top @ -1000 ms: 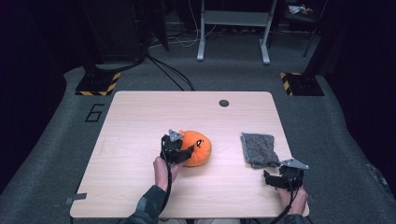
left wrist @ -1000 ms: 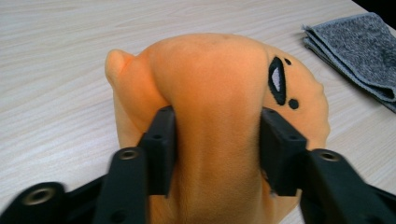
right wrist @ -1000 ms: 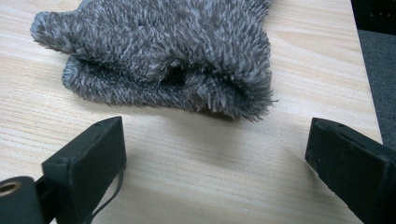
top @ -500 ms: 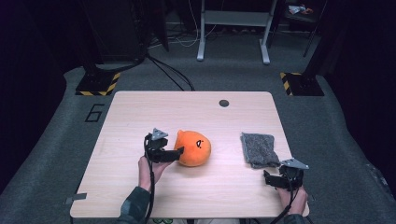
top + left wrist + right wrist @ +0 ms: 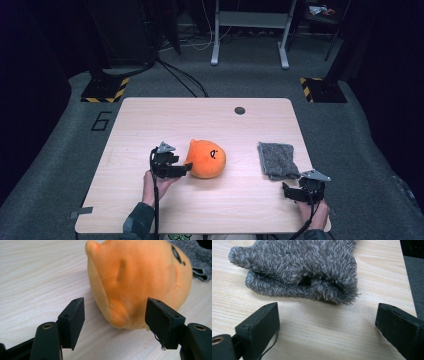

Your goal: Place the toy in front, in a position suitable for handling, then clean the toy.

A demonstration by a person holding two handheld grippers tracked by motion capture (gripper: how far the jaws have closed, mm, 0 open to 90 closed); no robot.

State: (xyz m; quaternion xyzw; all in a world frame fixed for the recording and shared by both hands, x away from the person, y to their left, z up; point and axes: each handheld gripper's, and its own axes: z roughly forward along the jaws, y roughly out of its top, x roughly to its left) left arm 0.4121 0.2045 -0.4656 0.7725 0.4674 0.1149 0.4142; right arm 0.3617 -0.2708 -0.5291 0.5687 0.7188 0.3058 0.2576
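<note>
Toy: orange plush toy (image 5: 135,282), soft, light, likely squashy.
Grip: bulge nearest the pads.
Left gripper (image 5: 115,315): jaws just closing, toy between, not pinched.
Right gripper (image 5: 327,322): released, before grey cloth (image 5: 302,270).

Light wood table (image 5: 150,120) as landmark. Small dark round hole (image 5: 240,110) in tabletop near far edge, right of centre. Grey carpet floor (image 5: 60,150) all round table. Number 6 (image 5: 101,121) marked on floor left of table. Yellow-black striped base plates (image 5: 105,90) beyond far corners. White metal frame (image 5: 248,30) beyond far edge.
</note>
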